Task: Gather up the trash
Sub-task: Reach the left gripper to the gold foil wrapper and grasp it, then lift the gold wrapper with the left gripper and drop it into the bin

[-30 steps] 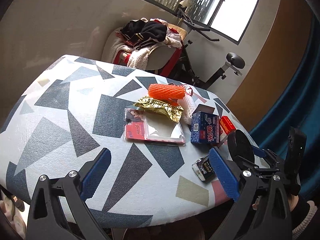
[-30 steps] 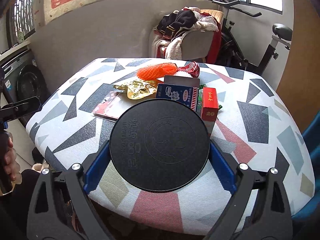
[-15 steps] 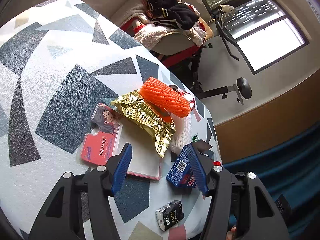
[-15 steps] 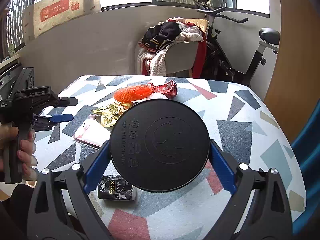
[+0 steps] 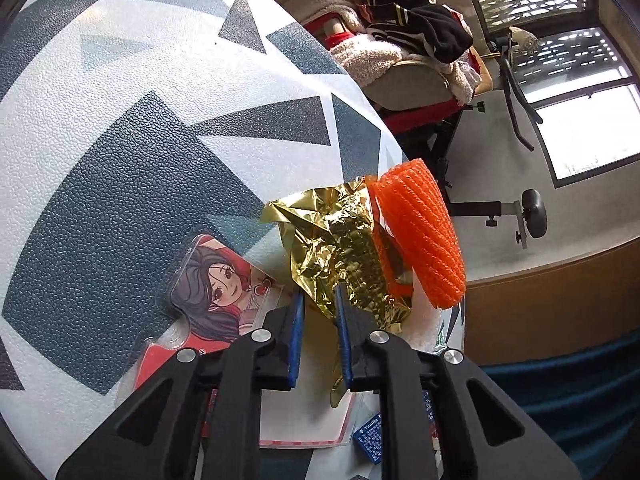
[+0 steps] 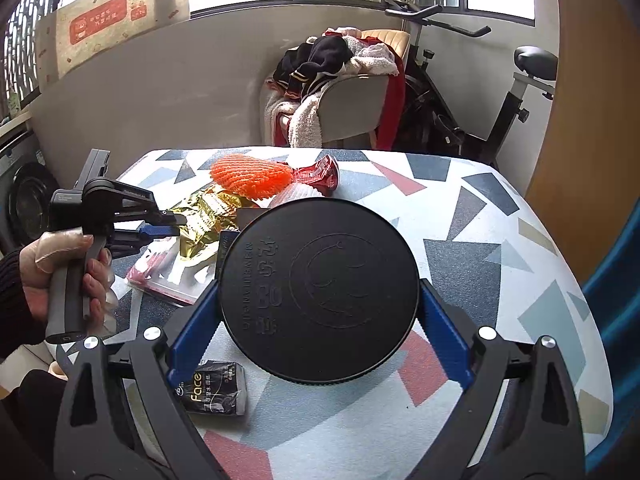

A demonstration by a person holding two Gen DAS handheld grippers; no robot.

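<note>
A crumpled gold foil wrapper [image 5: 336, 240] lies on the patterned table [image 5: 120, 160] against an orange foam net [image 5: 420, 232]. My left gripper [image 5: 319, 300] is closing on the foil's near edge, which runs between the blue pads. In the right wrist view that left gripper [image 6: 170, 224] sits in a person's hand [image 6: 40, 272] with its tips at the gold foil [image 6: 204, 212]. My right gripper [image 6: 320, 292] is shut on a round black lid [image 6: 320, 320], held above the table, which hides some of the items behind it.
A blister card with a cartoon figure [image 5: 216, 288] lies under the left fingers. A blue box [image 5: 370, 436], a red wrapper [image 6: 320, 172] and a black tissue pack [image 6: 216, 388] also lie on the table. A chair piled with clothes [image 6: 340, 92] and an exercise bike [image 6: 500, 100] stand beyond.
The left gripper swept in over the table, rolled, dropped toward the trash pile and narrowed from wide open onto the gold foil. The right gripper drifted sideways, still holding the black lid.
</note>
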